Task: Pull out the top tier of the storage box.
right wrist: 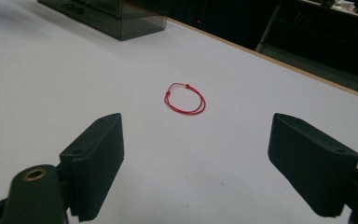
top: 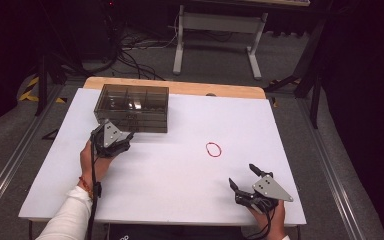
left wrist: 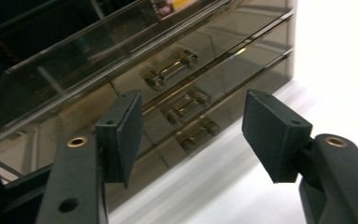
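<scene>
Left hand-held gripper (left wrist: 193,133) gapes before the drawer box (top: 131,107), upper left; right hand-held gripper (right wrist: 196,168) stands wide, facing the red band (right wrist: 185,98) mid-worktop.

A white table top (top: 170,175) with a pale wooden far edge (top: 180,87) stands on a grey floor (top: 10,145), where black cables (top: 130,52) trail. Beyond it stands the white frame of another table (top: 215,37). The room behind is dark, with black-and-yellow tape (top: 30,87) on the floor at left.
</scene>
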